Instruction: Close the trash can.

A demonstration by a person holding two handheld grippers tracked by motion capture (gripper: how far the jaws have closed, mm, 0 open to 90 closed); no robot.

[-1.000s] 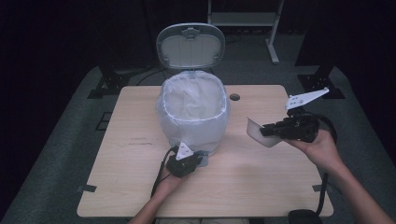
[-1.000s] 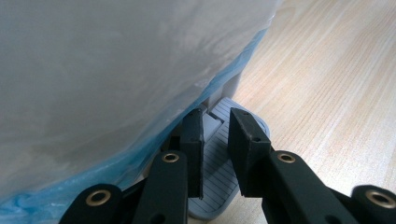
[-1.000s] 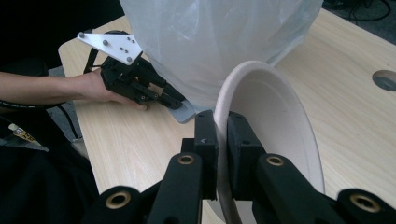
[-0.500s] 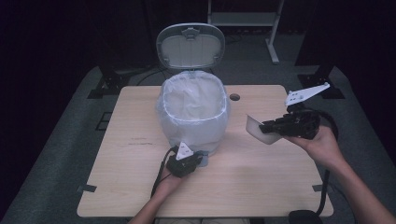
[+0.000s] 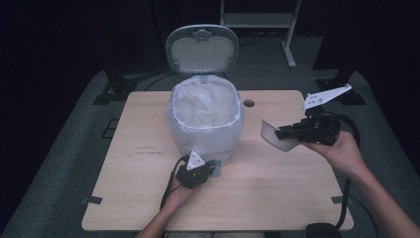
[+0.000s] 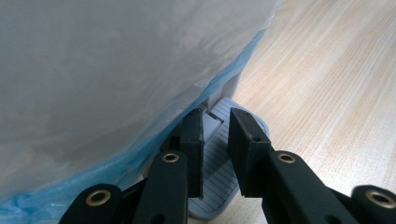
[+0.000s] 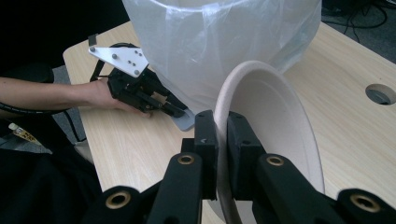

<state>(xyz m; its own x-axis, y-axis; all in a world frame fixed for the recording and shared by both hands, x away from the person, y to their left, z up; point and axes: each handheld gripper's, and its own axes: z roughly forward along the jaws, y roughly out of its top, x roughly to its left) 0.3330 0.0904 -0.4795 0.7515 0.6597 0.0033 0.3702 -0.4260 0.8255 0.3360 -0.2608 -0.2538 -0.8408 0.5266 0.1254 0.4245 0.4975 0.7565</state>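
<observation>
1. High view: we count one lined bin (image 5: 206,124) at frame centre, lid up, and two grippers. The left gripper (image 5: 202,172) sits at the bin's base; the right gripper (image 5: 286,132), centre right, holds one paper plate (image 5: 274,137) above the table (image 5: 138,183).
2. Left gripper view: our jaws stand slightly apart over one grey pedal (image 6: 218,154), lower centre, gripping nothing.
3. Right gripper view: our jaws pinch the plate's rim, lower centre.

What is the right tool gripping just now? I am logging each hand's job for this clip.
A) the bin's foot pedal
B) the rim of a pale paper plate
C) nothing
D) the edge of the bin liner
B: in the right gripper view the right tool has its jaws closed on the rim of the paper plate, held above the table beside the lined bin.
</observation>
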